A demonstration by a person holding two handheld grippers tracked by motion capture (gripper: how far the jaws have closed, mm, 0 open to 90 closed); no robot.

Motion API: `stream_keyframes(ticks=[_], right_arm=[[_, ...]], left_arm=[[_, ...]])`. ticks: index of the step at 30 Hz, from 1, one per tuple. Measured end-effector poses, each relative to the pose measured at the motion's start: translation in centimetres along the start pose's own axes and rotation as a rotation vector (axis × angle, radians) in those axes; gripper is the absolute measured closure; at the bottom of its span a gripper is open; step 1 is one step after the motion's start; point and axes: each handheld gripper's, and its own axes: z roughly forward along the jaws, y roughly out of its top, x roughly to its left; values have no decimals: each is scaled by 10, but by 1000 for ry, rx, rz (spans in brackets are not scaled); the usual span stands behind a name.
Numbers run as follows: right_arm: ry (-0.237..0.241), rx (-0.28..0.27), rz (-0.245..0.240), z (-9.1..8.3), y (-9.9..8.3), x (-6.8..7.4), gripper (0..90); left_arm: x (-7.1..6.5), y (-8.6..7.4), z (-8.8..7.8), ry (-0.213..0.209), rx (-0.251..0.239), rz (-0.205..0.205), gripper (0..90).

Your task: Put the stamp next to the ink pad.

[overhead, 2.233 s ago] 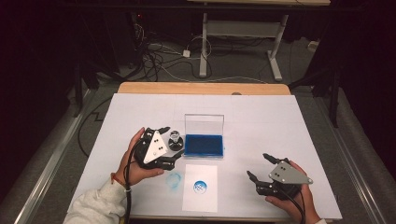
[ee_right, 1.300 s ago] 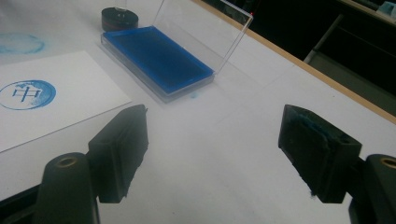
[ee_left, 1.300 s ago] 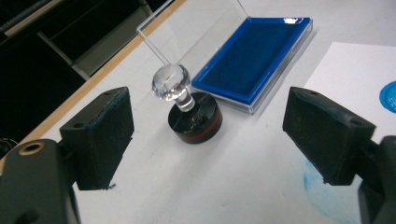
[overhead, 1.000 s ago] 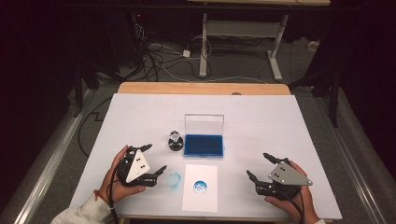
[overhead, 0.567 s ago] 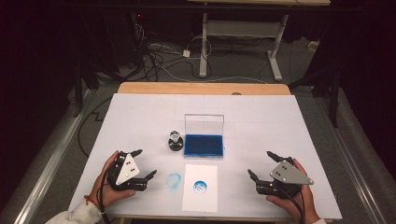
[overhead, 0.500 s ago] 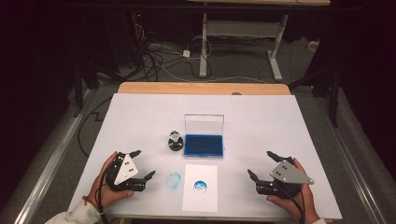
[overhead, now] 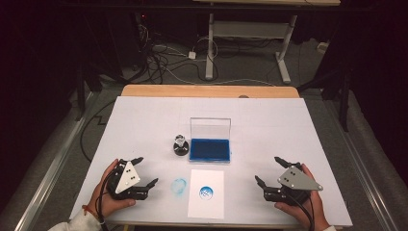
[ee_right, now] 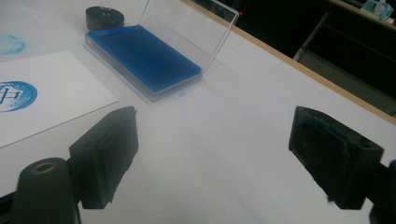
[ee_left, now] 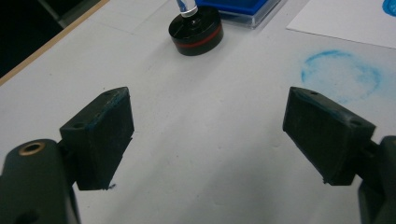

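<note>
Stamping bench, both tools idle. The round black stamp with a red band and clear knob [overhead: 181,145] stands upright on the white table sheet [overhead: 144,120], just left of the open blue ink pad in its clear hinged case [overhead: 210,148], lid propped up at the far side; judged parked there to stay within reach of the ink. Nearer the person lies the white paper sheet bearing a round blue stamp print [overhead: 206,193], with a fainter blue ring smudge on the table itself [overhead: 179,185] just to its left, apparently a stray impression. Left gripper [overhead: 143,172] rests low at the near-left of the table, jaws spread wide with nothing between them; right gripper [overhead: 268,176] sits at the near-right, its jaws have just been opening, now spread and empty. Both are well apart from the stamp, which suggests the print is done and the hands are withdrawn. The left gripper view gives the stamp's red band and the smudge's ring texture; the right gripper view shows blue ink staining on one pad [ee_right: 327,128] and a small blue fleck by the case, neither legible from the high view.
</note>
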Motion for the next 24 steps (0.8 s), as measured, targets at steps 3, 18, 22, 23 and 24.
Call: stream_keyframes(ticks=[3,18,22,23,24], right_arm=[[-4,-3,-1,0,1,1,165],[-9,5,-2,-2,0,2,166],[-11,6,-4,-2,0,2,166],[-11,8,-4,-2,-1,2,166],[-10,10,-1,-2,-1,1,166]], left_arm=[[0,-1,-2,4,1,-1,161],[1,2,1,-5,-5,-2,161],[2,3,4,-7,0,-5,161],[2,3,4,-13,3,-5,161],[2,3,5,-14,2,-9,161]])
